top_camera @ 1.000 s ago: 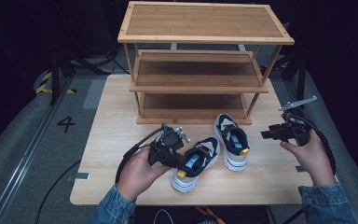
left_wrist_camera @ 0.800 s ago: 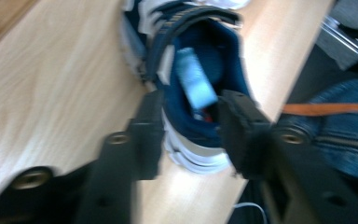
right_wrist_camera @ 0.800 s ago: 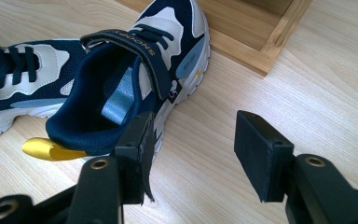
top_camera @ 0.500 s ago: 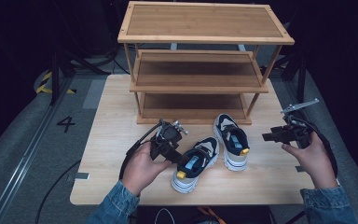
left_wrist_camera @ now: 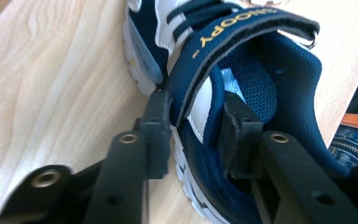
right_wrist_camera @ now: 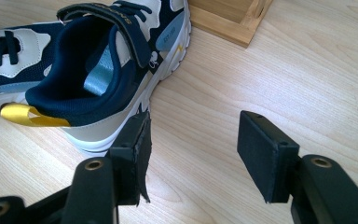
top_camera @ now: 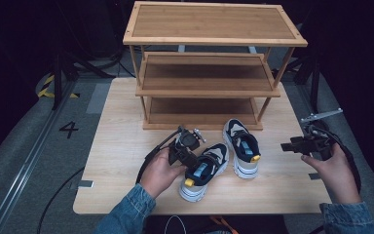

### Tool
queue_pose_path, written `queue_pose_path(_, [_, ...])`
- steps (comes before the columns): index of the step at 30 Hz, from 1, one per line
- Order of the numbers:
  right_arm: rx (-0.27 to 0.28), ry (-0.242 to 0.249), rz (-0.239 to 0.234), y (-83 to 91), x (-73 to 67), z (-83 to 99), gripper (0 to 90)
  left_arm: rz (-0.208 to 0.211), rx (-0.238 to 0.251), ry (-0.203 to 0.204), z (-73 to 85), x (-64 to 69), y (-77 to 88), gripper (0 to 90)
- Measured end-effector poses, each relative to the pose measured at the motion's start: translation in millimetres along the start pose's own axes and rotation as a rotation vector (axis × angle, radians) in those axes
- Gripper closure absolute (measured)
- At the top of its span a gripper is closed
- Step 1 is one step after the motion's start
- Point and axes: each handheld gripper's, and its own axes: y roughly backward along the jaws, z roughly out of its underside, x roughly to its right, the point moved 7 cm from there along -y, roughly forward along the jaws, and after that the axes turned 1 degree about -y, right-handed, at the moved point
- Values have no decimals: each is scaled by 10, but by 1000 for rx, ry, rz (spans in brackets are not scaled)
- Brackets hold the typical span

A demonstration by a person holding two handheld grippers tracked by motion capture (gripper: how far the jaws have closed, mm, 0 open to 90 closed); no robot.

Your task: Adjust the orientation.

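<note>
Left gripper view showed the left tool (left_wrist_camera: 193, 123) with its jaws just closing over the side wall of the near shoe (left_wrist_camera: 242, 70), one jaw outside by the sole, the other inside the padded collar; whether the pads pressed yet I could not tell. Low centre of the high view held that shoe (top_camera: 205, 170) on the table (top_camera: 121, 161); it looked light, soft-walled, stiff-soled, best taken at the collar. Beside it stood the second shoe (top_camera: 242, 148) and, behind, the wooden rack (top_camera: 204, 87), its uprights likely in the way; the right tool (right_wrist_camera: 193, 154) stood apart, empty.
</note>
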Motion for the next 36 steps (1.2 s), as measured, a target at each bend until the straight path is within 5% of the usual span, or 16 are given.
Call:
queue_pose_path(10, [-2,4,-2,-23,1,-2,457,-44,38,53,58,-144,136,756])
queue_pose_path(19, [-17,19,-7,-97,-47,-33,455,-104,104,112,189,-473,331,756])
queue_pose_path(25, [-34,29,-12,-155,-87,-34,456,-158,94,176,297,-668,272,755])
queue_pose_path(36, [-36,44,-18,-175,-119,-63,455,-96,86,209,361,-658,343,589])
